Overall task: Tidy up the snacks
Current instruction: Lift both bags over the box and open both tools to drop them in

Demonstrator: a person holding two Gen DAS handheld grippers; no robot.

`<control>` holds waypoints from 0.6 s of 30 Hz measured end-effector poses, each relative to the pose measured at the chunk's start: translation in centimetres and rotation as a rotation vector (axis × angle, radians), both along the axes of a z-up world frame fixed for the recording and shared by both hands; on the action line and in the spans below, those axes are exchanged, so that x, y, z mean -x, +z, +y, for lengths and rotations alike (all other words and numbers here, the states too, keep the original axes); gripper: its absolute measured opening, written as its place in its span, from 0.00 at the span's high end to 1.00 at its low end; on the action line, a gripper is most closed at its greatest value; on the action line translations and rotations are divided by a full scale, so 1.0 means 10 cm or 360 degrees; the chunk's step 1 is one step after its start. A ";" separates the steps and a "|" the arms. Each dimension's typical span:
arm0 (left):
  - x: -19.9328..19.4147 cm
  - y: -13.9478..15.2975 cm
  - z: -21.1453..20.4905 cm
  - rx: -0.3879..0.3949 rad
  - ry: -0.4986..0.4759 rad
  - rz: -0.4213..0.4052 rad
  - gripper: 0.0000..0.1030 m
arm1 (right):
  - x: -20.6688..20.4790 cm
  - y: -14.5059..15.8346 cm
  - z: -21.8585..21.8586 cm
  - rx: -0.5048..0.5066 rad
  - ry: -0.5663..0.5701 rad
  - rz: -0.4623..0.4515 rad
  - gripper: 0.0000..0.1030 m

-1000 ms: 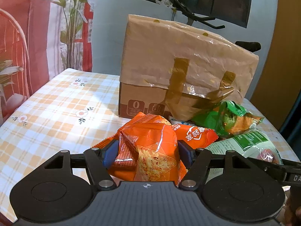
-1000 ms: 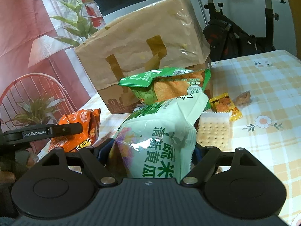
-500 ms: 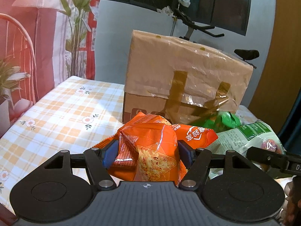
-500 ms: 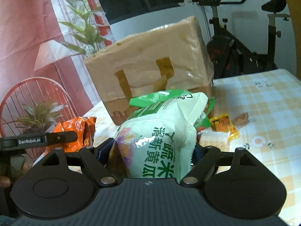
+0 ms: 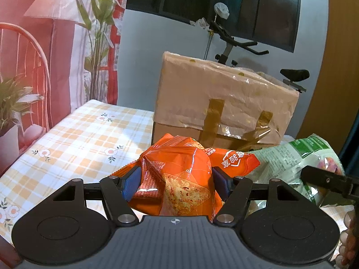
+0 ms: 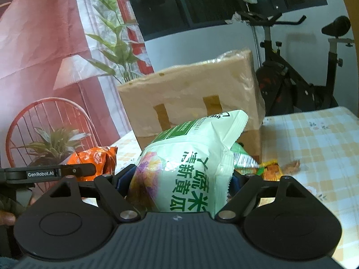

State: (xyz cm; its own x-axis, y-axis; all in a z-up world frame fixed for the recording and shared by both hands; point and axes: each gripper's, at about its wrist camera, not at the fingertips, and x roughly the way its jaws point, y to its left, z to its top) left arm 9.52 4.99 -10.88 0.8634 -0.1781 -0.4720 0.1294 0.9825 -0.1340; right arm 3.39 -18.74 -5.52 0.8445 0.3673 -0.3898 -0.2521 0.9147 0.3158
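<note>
Both bags now ride higher than a second ago: the box behind them sits lower in each wrist view, and the green chip bag that lay on the bench beside the box has slipped almost wholly behind the raised white-green bag. The left gripper is clamped on a crinkled orange foil snack bag, its blue pads pressing the bag's two sides, and the bag bulges up between the jaws, clear of the bench. The right gripper holds a puffed white-and-green plastic snack bag with green printed characters the same way, jaws set wide around its body, its sealed top edge pointing up and right. In the left wrist view this white-green bag shows at the right, just beside the orange one, with the right gripper's black finger in front of it. Behind both stands a brown cardboard box wrapped in tan plastic with brown tape strips, resting on the bench, which is covered by a yellow-and-white checked cloth with small flowers. At the foot of the box, right of the white-green bag, lie small yellow-orange wrapped snacks on the cloth. A black exercise bike stands past the bench.
</note>
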 end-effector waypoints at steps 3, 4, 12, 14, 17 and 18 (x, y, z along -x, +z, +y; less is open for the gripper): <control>0.00 0.02 0.01 0.0002 0.0003 -0.0015 0.31 | 0.00 0.06 -0.02 -0.0002 -0.0010 -0.0040 0.21; -0.01 0.02 0.01 0.0003 0.0004 -0.0018 0.31 | 0.01 0.08 -0.03 -0.0002 -0.0017 -0.0059 0.21; -0.07 0.16 0.01 0.0001 0.0003 -0.0085 0.31 | -0.03 0.24 -0.08 0.0005 -0.0034 -0.0156 0.21; -0.09 0.24 0.01 0.0002 0.0003 -0.0117 0.31 | -0.05 0.30 -0.09 0.0004 -0.0035 -0.0183 0.21; -0.15 0.38 0.01 0.0012 -0.0005 -0.0167 0.31 | -0.08 0.42 -0.14 -0.0006 -0.0043 -0.0235 0.21; -0.17 0.43 0.00 0.0009 -0.0009 -0.0186 0.31 | -0.09 0.47 -0.17 -0.0016 -0.0047 -0.0257 0.21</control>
